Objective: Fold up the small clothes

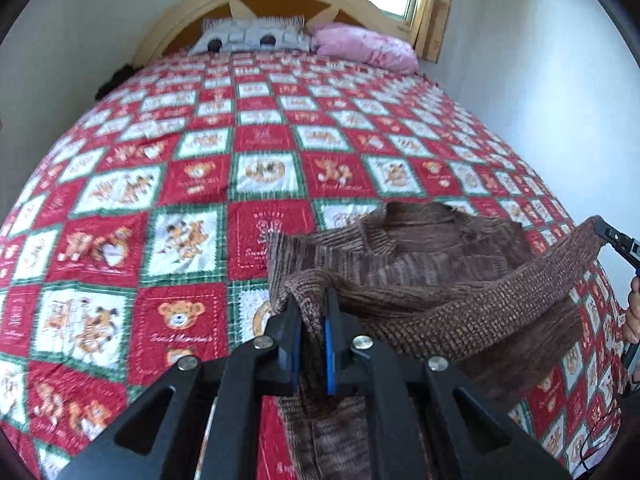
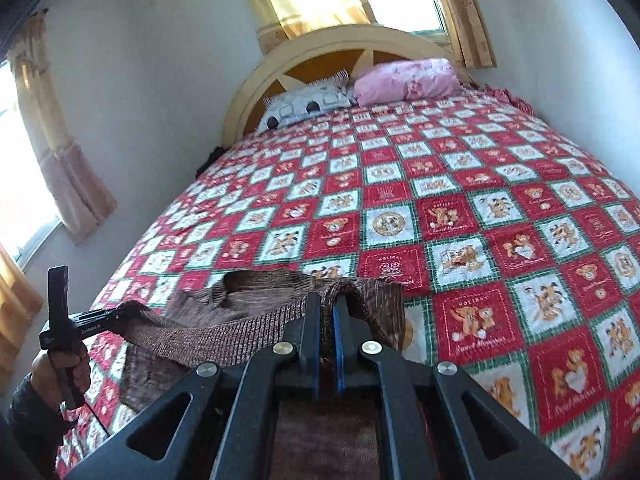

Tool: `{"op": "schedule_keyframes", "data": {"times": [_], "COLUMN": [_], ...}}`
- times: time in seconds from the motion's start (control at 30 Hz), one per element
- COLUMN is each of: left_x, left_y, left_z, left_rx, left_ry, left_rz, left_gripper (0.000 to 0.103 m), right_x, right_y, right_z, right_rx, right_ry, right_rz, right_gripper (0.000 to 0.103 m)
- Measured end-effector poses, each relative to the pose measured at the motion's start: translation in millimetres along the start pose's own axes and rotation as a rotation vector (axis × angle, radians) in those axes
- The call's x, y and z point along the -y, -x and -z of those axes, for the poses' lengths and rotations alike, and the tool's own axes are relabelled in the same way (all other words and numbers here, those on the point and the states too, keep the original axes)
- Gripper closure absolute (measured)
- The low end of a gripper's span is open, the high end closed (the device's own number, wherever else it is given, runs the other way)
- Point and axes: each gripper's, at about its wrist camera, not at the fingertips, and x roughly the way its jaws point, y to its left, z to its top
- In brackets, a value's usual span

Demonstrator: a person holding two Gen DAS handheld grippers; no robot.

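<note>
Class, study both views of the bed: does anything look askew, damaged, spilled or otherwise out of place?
Nothing stands out. The brown sweater hangs slack between the left hand-held gripper and the right hand-held gripper, each shut on its hem, as folding needs. The quilt lies flat, and both pillows sit at the headboard.

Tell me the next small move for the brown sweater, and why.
Probably carry the held edge forward and lower it onto the bedspread. Both the left gripper and the right gripper are shut on the brown sweater, whose ribbed hem hangs stretched between them above the bed.
</note>
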Motion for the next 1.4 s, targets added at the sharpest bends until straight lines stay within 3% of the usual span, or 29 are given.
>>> {"op": "schedule_keyframes", "data": {"times": [0.27,0.4,0.57,0.6,0.63,0.7,0.8,0.83,0.93,1.03,1.13,1.27,1.33,1.37,1.4], "left_x": [-7.1,-12.8,-37.6,-41.8,-46.0,-50.0,-47.1,-41.5,-17.4,8.4,17.1,18.2,13.1,10.6,8.9], "left_y": [-31.8,-43.1,-47.3,-46.9,-44.1,-35.7,-18.1,-11.7,-5.4,-17.6,-29.6,-55.5,-68.0,-72.6,-75.1], "left_z": [-12.0,-21.2,-25.9,-25.3,-23.6,-19.0,-13.1,-10.6,-5.2,-8.1,-12.3,-13.7,-9.6,-6.8,-3.1], "left_rx": [-0.048,-0.037,-0.004,-0.004,0.005,0.032,0.082,0.1,0.103,0.075,0.071,0.018,-0.014,-0.03,-0.036], "left_ry": [0.004,0.002,0.09,0.105,0.117,0.123,0.102,0.077,-0.006,-0.108,-0.134,-0.151,-0.142,-0.131,-0.119], "left_rz": [0.023,-0.018,-0.107,-0.118,-0.127,-0.146,-0.176,-0.18,-0.169,-0.178,-0.196,-0.23,-0.255,-0.252,-0.248], "left_gripper": [0.094,0.083,0.068,0.062,0.06,0.057,0.051,0.045,0.036,0.036,0.036,0.036,0.036,0.036,0.036], "right_x": [22.7,35.6,44.3,46.0,46.4,45.6,38.2,34.4,17.7,5.0,20.4,32.5,31.3,31.4,32.0], "right_y": [-62.9,-93.8,-139.2,-143.6,-144.3,-136.0,-119.1,-113.6,-102.1,-110.3,-123.0,-148.4,-157.0,-160.1,-160.6], "right_z": [-11.0,-17.6,-23.4,-24.5,-25.6,-25.6,-20.6,-18.9,-12.4,-12.3,-18.4,-13.4,-8.9,-8.3,-9.3], "right_rx": [-0.077,-0.114,-0.183,-0.183,-0.172,-0.131,-0.097,-0.091,-0.088,-0.106,-0.128,-0.202,-0.223,-0.227,-0.228], "right_ry": [-0.028,-0.06,-0.041,-0.042,-0.037,-0.032,0.0,0.019,0.09,0.181,0.122,0.148,0.184,0.19,0.182], "right_rz": [0.051,0.057,0.106,0.119,0.133,0.139,0.157,0.166,0.147,0.21,0.191,0.166,0.174,0.184,0.171], "right_gripper": [0.099,0.098,0.096,0.088,0.067,0.046,0.046,0.046,0.046,0.046,0.046,0.047,0.081,0.085,0.096]}}
